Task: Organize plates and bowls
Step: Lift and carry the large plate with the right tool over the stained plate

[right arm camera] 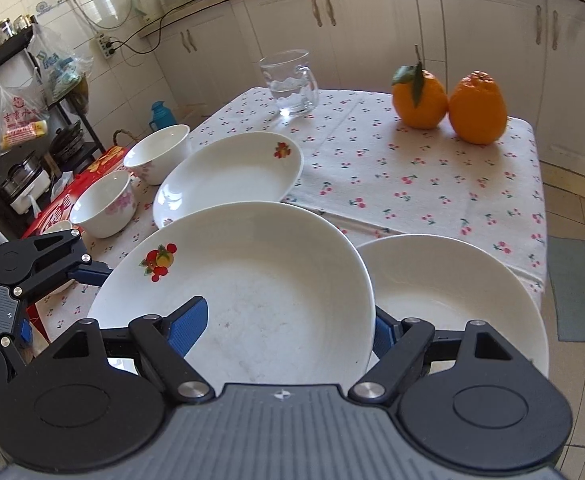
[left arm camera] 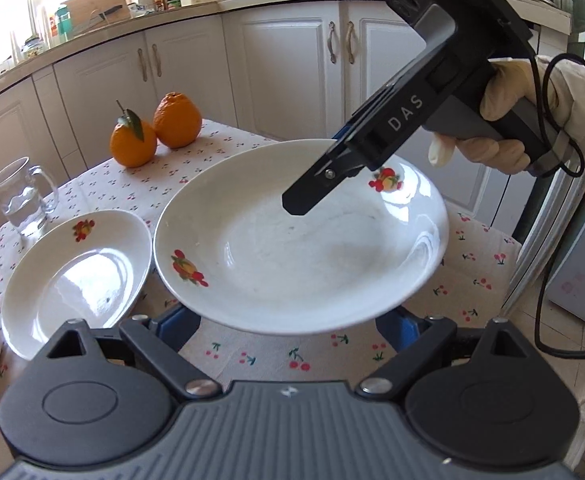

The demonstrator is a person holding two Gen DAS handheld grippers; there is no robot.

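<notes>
Left wrist view: the big plate [left arm camera: 300, 264] hangs over the cloth [left arm camera: 276, 356], tilted. The left gripper [left arm camera: 288, 320] has its jaws wide, and both blue fingers run under the plate's near rim with their tips hidden. The right gripper [left arm camera: 316, 188], held by a gloved hand [left arm camera: 504, 120], reaches the plate's far rim with one finger over the plate's inside. Left of the big plate lies a small plate [left arm camera: 72, 276]. Beyond that stands a mug [left arm camera: 20, 200], and behind the big plate are two oranges [left arm camera: 156, 128].

Right wrist view: the right gripper [right arm camera: 284, 328] is about half wide. Its left finger lies over the big plate [right arm camera: 252, 280] and its right finger is outside the rim, but I cannot tell whether the pads press. The left gripper [right arm camera: 52, 280] meets the plate's left rim. A third plate [right arm camera: 452, 300] lies just right of the big plate, partly behind it. The small plate [right arm camera: 228, 176] is behind it, and two bowls [right arm camera: 104, 204] are to its left.
</notes>
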